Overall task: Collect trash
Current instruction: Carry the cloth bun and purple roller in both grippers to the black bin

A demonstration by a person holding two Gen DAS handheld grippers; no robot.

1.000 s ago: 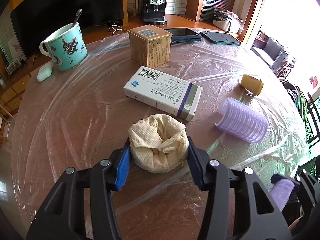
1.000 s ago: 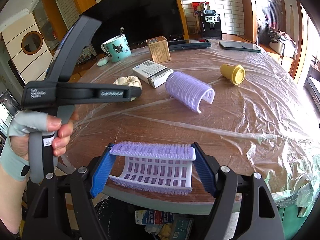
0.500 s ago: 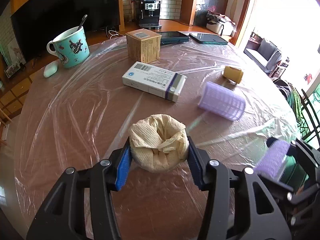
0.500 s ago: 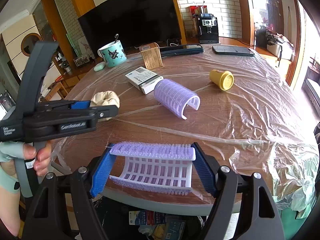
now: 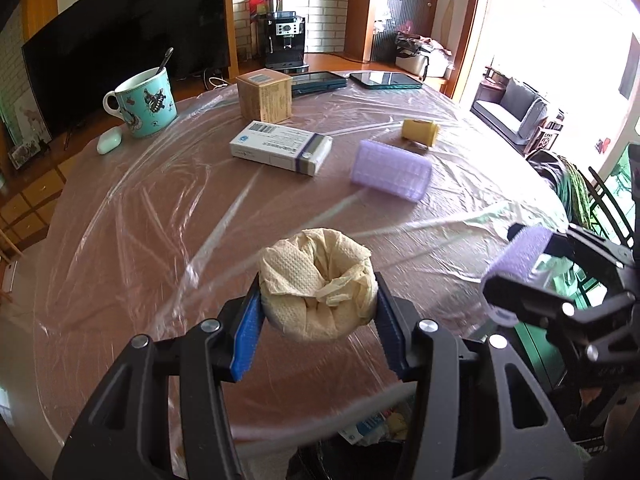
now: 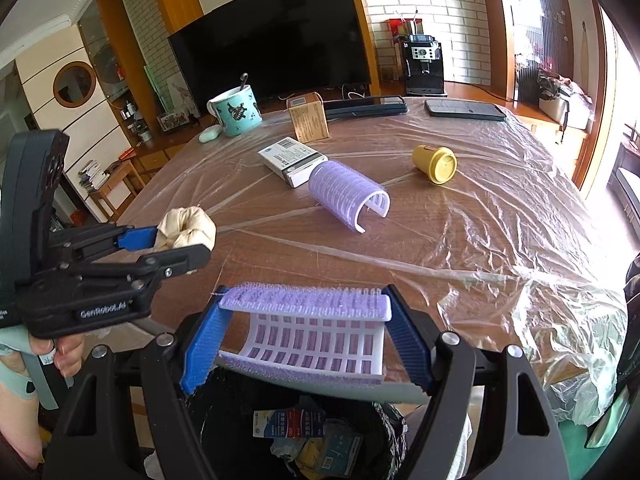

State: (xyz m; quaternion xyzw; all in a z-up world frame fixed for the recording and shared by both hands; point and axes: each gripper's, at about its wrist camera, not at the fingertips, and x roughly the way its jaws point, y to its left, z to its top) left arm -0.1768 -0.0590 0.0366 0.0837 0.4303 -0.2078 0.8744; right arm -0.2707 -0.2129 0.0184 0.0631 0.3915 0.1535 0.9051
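My left gripper (image 5: 316, 300) is shut on a crumpled beige paper towel (image 5: 318, 280), held above the near edge of the round table; from the right wrist view the same wad (image 6: 186, 228) shows at the left. My right gripper (image 6: 308, 340) is shut on a purple half-shell hair roller (image 6: 312, 332), above a black-lined trash bin (image 6: 304, 436) with packaging scraps inside. On the table lie a second purple roller (image 6: 348, 196), a yellow cap (image 6: 436, 164) and a white medicine box (image 6: 292, 160).
A teal mug (image 5: 146, 104) with a spoon, a white earbud case (image 5: 109, 145), a brown carton (image 5: 264, 94) and two dark tablets (image 5: 384, 80) stand on the far side of the plastic-covered table (image 5: 140, 240). A hand (image 6: 24, 356) grips the left tool's handle.
The left gripper has drawn back toward the table's near edge with the paper towel, so the table objects look farther away. The right gripper, still holding the roller, has come into the left view.
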